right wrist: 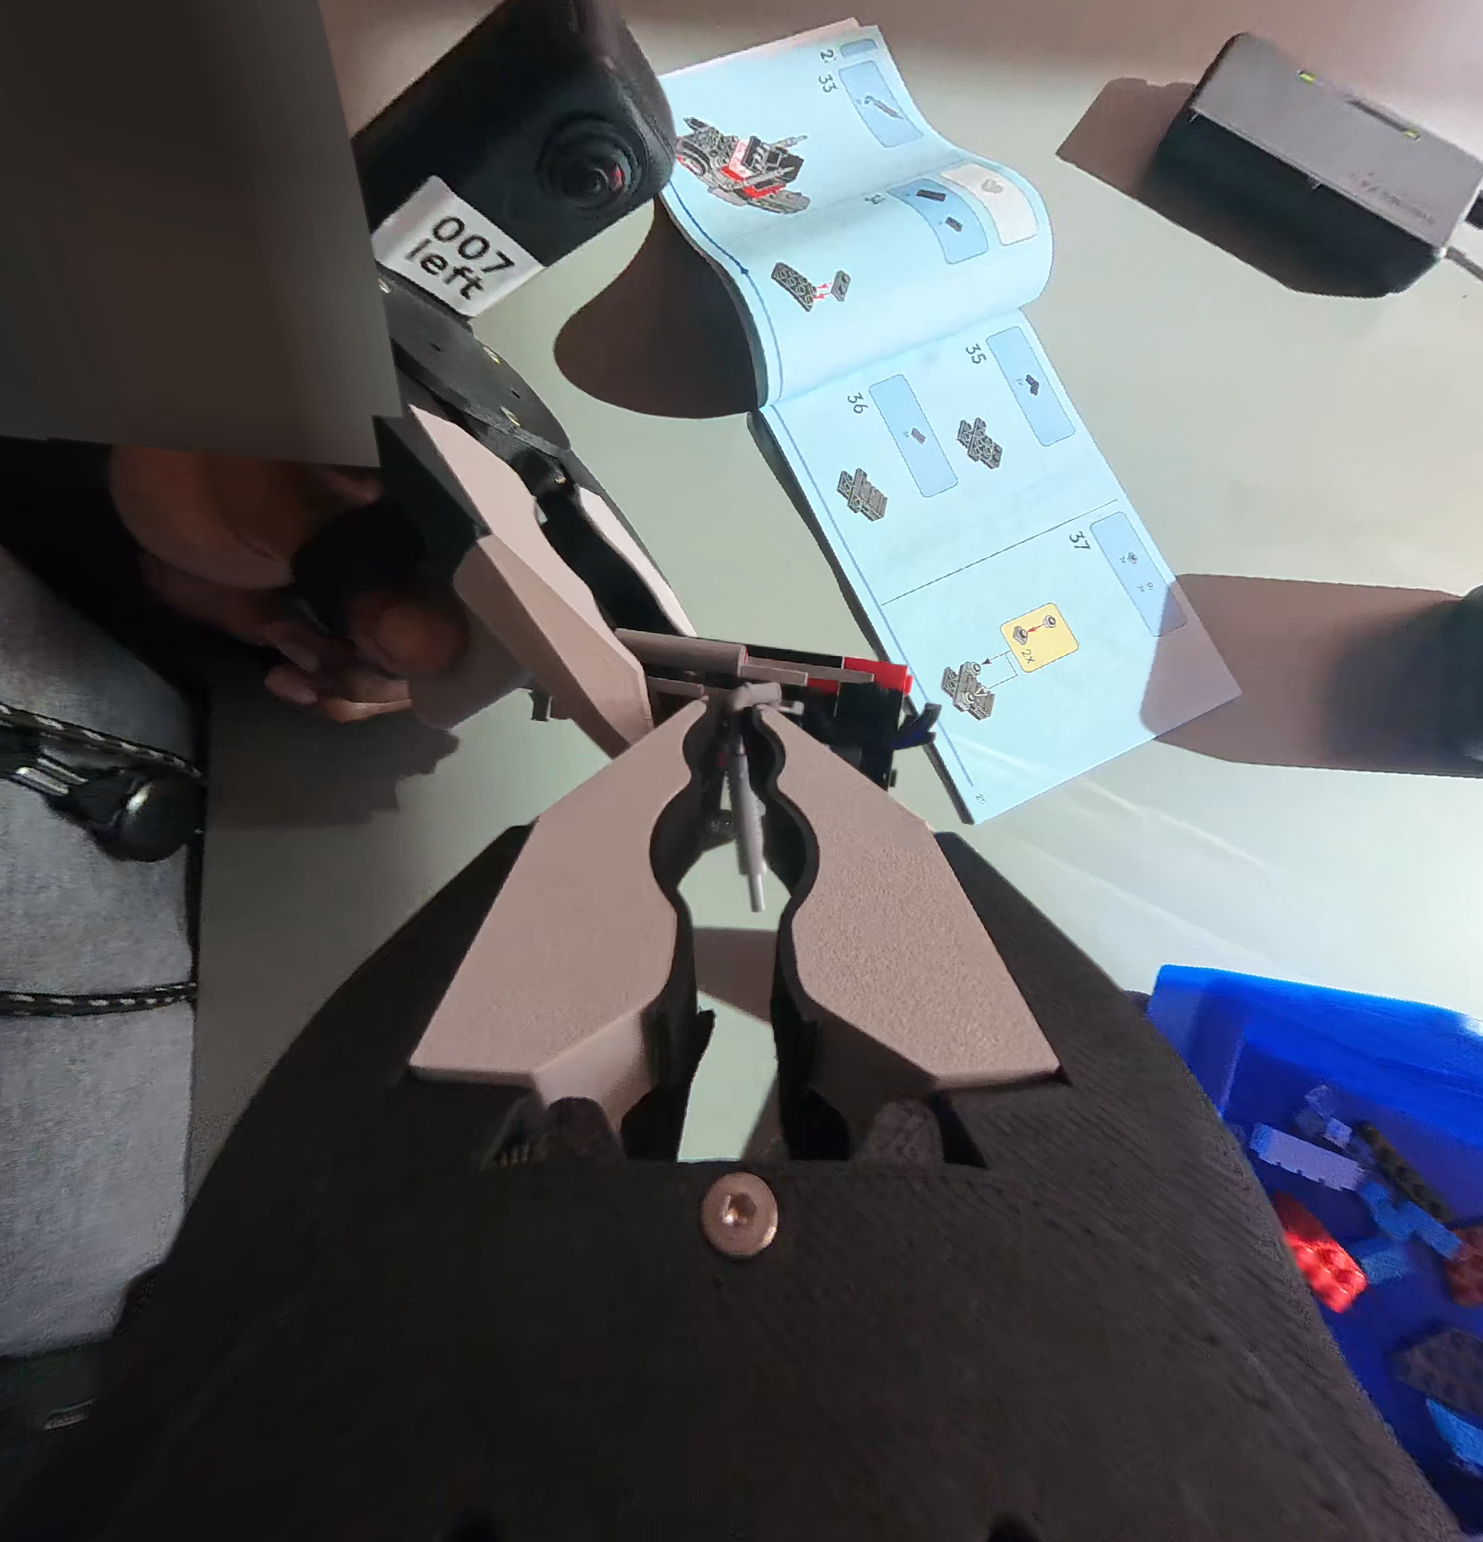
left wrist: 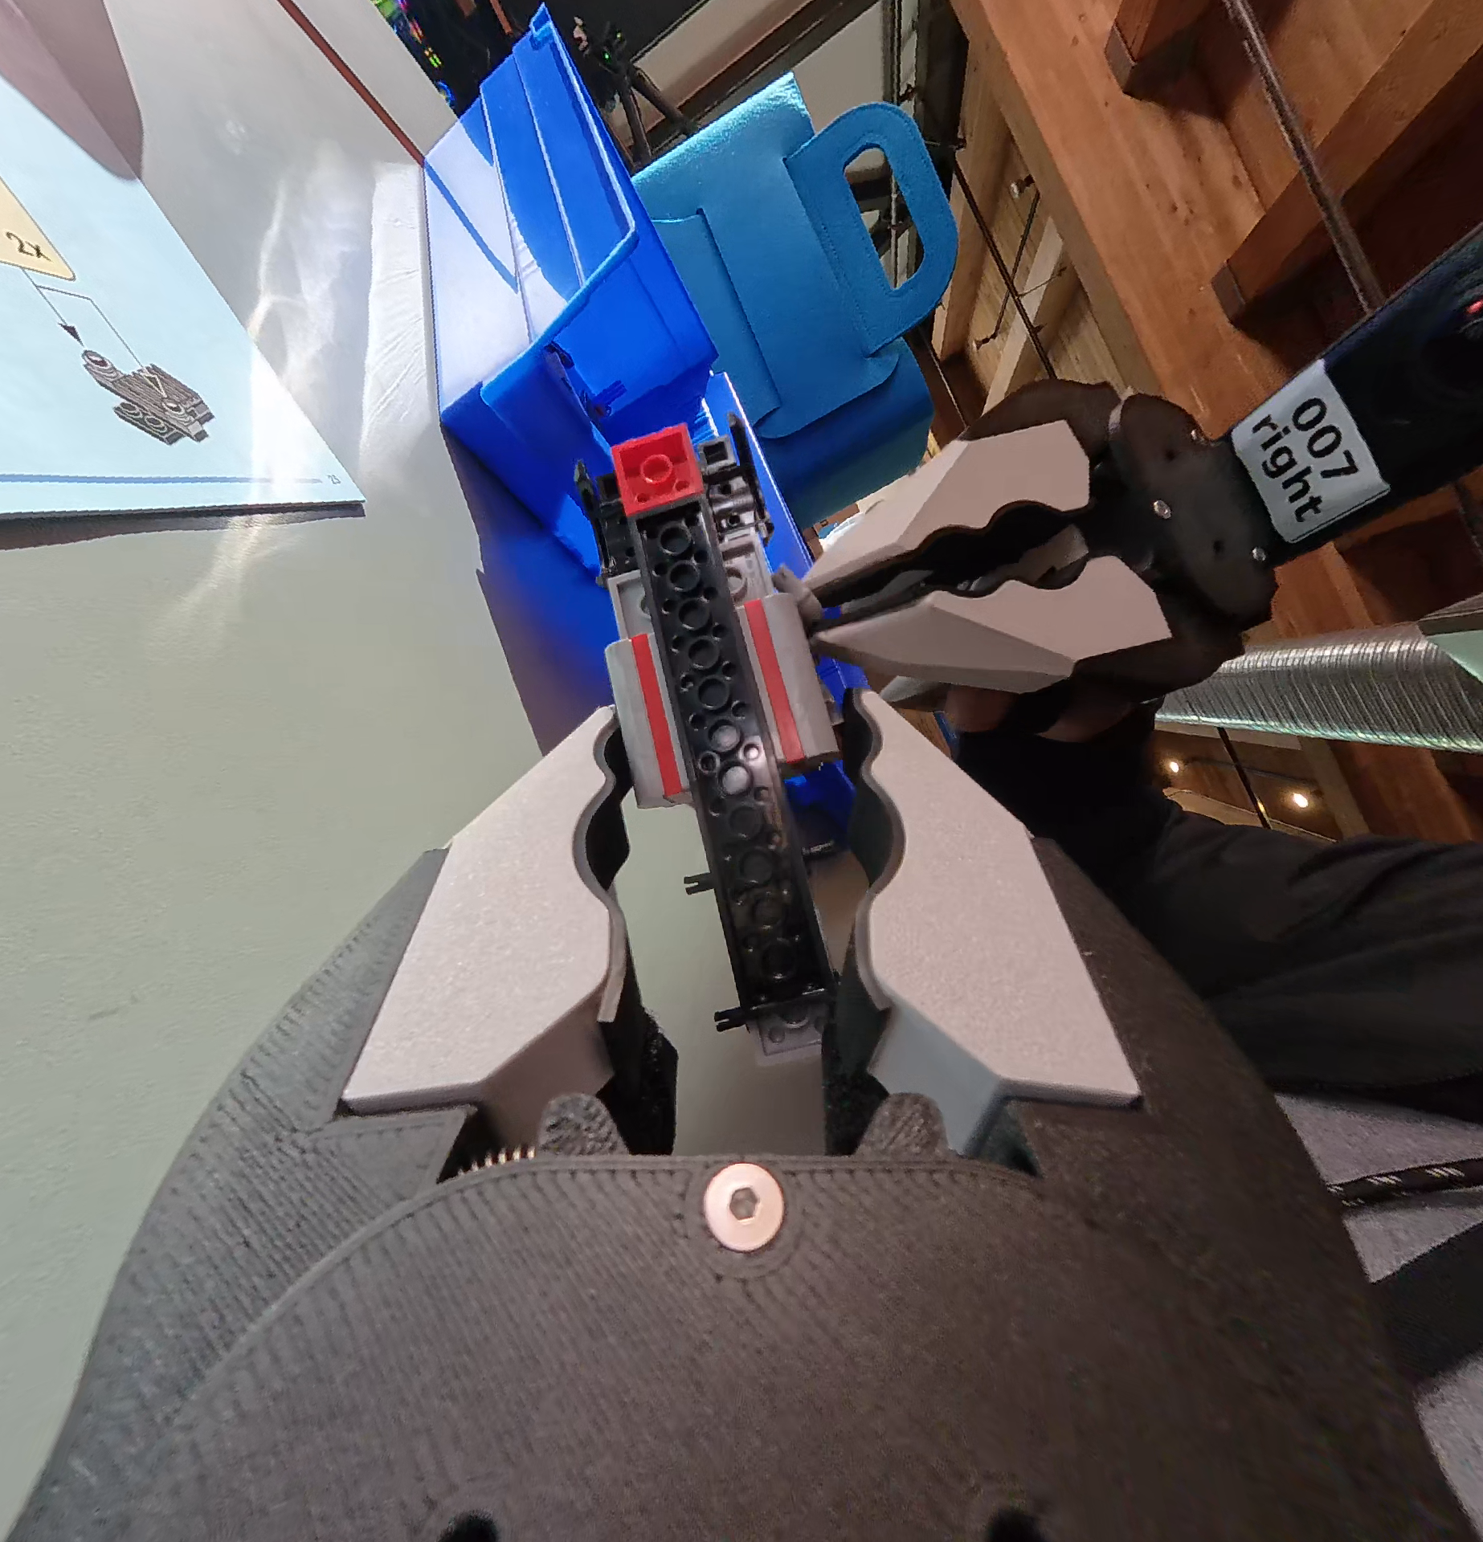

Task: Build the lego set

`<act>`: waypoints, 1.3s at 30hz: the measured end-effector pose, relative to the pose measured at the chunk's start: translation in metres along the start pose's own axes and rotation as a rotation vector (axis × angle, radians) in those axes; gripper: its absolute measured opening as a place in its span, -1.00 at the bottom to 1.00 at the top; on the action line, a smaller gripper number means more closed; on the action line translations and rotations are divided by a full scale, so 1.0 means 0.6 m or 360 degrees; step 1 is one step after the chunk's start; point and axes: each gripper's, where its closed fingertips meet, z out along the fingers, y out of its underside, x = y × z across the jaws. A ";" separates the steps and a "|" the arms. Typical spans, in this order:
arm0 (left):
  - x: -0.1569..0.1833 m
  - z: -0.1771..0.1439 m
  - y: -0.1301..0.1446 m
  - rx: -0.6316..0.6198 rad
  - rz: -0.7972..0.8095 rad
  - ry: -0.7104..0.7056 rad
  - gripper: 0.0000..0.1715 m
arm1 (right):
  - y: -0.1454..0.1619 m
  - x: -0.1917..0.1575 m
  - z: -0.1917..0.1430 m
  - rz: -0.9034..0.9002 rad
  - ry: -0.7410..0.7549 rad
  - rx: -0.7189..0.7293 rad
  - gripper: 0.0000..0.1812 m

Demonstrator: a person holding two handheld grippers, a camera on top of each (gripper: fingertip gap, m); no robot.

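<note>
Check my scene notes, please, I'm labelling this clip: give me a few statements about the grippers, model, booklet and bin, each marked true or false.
1. The left gripper holds the lego model. True.
2. The right gripper is empty. False: its jaws pinch a small grey piece against the model's side.
3. The instruction booklet lies open on the table. True.
4. The blue bin holds no bricks. False: loose bricks lie inside.
5. The model's far end carries a red brick. True.

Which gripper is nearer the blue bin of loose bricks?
Right. The right gripper hangs just beside the bin; the left gripper, holding the model, sits farther off.
</note>
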 end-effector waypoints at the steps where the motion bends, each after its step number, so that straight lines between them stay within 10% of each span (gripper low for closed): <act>1: 0.000 0.001 0.002 -0.0007 0.0014 -0.0007 -0.40 | 0.003 0.002 0.002 -0.0026 0.0023 -0.0020 -0.93; 39: -0.001 -0.001 -0.001 0.0001 -0.0025 0.0009 -0.40 | -0.012 0.026 -0.003 -0.0406 0.0370 -0.0043 -0.71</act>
